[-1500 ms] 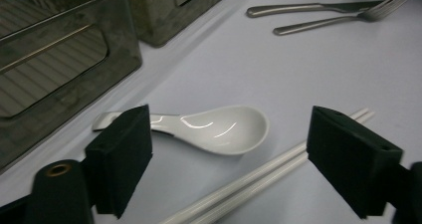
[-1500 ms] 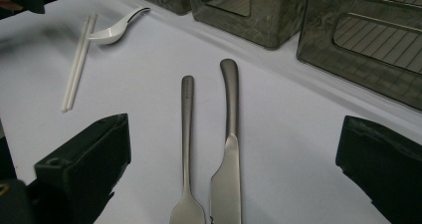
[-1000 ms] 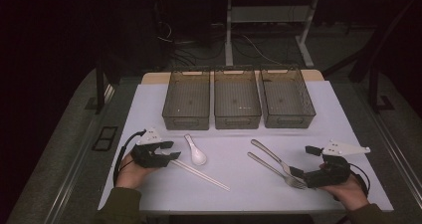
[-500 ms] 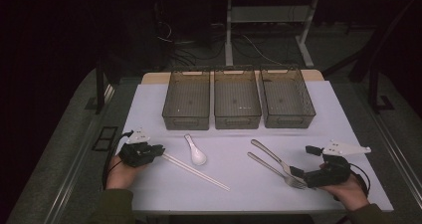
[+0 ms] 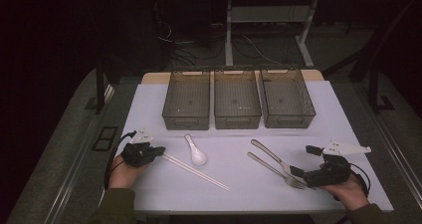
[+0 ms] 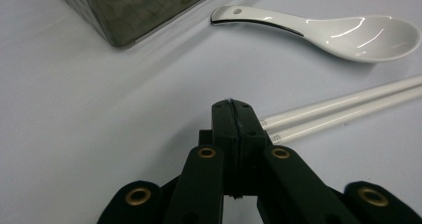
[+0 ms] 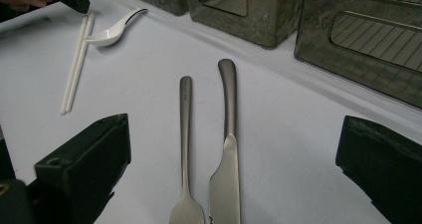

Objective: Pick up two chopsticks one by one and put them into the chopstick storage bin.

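A pair of white chopsticks (image 5: 196, 171) lies slantwise on the white table (image 5: 239, 199), with a white ceramic spoon (image 5: 196, 152) just beyond it. My left gripper (image 5: 158, 152) rests at the chopsticks' left end. In the left gripper view its jaws (image 6: 234, 109) are pressed together with nothing between them, and the chopstick ends (image 6: 343, 109) lie just to their right below the spoon (image 6: 348, 32). A steel fork (image 5: 273, 168) and knife (image 5: 271, 154) lie at the right. My right gripper (image 5: 304, 162) stands open, its jaws either side of the fork (image 7: 185, 134) and knife (image 7: 228, 109).
Three smoky transparent bins (image 5: 186, 100) (image 5: 237, 99) (image 5: 287, 98) stand side by side across the back of the table. The floor beyond holds cables and a stand's legs. A dark rail runs along each side of the table.
My left gripper has drawn back to the left, off the chopsticks, and now sits at their end. The right gripper and the cutlery have not moved.
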